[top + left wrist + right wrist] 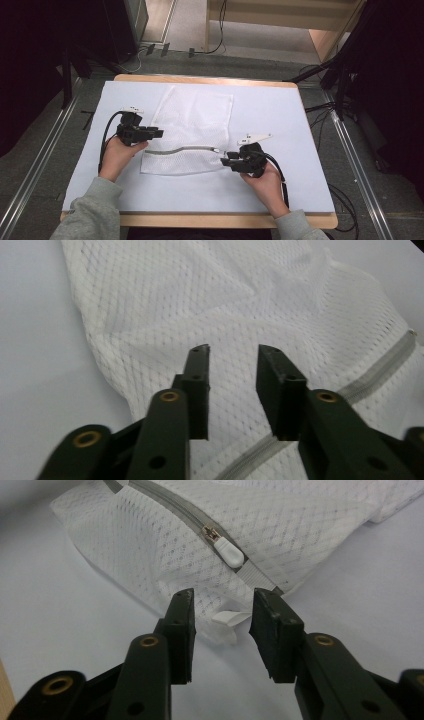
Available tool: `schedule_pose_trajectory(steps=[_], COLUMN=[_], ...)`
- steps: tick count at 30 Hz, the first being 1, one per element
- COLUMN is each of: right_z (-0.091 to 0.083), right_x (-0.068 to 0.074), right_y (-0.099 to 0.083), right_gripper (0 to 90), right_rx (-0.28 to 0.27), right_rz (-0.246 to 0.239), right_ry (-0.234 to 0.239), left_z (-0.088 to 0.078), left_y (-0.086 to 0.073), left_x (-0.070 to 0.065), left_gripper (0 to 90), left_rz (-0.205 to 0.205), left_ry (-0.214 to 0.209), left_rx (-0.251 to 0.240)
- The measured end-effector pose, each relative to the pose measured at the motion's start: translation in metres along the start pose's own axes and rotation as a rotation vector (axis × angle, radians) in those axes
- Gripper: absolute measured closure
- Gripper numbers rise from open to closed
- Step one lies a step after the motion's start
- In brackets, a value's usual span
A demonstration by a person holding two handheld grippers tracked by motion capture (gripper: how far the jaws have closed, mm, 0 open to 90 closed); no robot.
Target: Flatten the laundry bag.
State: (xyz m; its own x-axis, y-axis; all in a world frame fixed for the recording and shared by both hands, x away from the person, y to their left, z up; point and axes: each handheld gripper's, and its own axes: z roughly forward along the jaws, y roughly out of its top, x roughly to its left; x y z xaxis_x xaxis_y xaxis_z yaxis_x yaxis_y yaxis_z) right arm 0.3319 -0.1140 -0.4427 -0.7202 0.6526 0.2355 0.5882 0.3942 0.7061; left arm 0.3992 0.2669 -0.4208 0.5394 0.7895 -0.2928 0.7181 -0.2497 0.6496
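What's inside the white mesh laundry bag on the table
Nothing bulky: the mesh laundry bag lies flat on the white table cover, zipper closed. The doubled mesh could still hide something thin.

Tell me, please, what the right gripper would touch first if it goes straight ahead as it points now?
Probably the white tab at the mesh bag's corner, just ahead of the open right gripper; depth is unclear.

Both grippers held low, jaws parted.

The left gripper (156, 133) sits in the left hand (120, 152), jaws pointing toward the person's right with a clear gap between them. The right gripper (225, 161), gripped by the right hand (264, 181), points leftward, jaws likewise apart; both seem to hover just above the surface. Grey sleeves cover both forearms.
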Motion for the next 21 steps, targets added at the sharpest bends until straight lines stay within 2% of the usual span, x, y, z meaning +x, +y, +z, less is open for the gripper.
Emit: schedule_pose_trajectory(steps=[2, 4, 8, 10, 13, 17, 21], right_z=[0.001, 0.004, 0.010, 0.014, 0.016, 0.007, -0.006], right_x=[0.002, 0.003, 0.002, 0.002, 0.000, -0.002, 0.000], right_y=[-0.001, -0.001, -0.001, -0.003, -0.005, -0.005, -0.007], right_gripper=[61.0, 63.6, 72.4, 80.9, 88.0, 90.0, 90.0], right_rx=[0.005, 0.002, 0.008, 0.031, 0.067, 0.054, 0.050], right_rz=[0.006, -0.008, -0.014, -0.007, 0.012, 0.030, 0.026], right_ry=[0.000, -0.008, -0.011, -0.015, -0.013, -0.012, -0.017], left_z=[0.003, 0.009, 0.022, 0.027, 0.035, 0.042, 0.045], left_y=[0.005, 0.009, 0.012, 0.012, 0.012, 0.009, 0.007], left_x=[0.002, 0.004, 0.011, 0.014, 0.018, 0.019, 0.017], left_gripper=[84.7, 90.0, 90.0, 90.0, 90.0, 90.0, 89.1], left_rz=[0.022, 0.013, 0.003, 0.001, -0.010, -0.004, 0.014], left_ry=[0.011, 0.012, 0.030, 0.043, 0.045, 0.046, 0.050], left_rx=[0.001, -0.001, 0.021, 0.033, 0.041, 0.075, 0.100])
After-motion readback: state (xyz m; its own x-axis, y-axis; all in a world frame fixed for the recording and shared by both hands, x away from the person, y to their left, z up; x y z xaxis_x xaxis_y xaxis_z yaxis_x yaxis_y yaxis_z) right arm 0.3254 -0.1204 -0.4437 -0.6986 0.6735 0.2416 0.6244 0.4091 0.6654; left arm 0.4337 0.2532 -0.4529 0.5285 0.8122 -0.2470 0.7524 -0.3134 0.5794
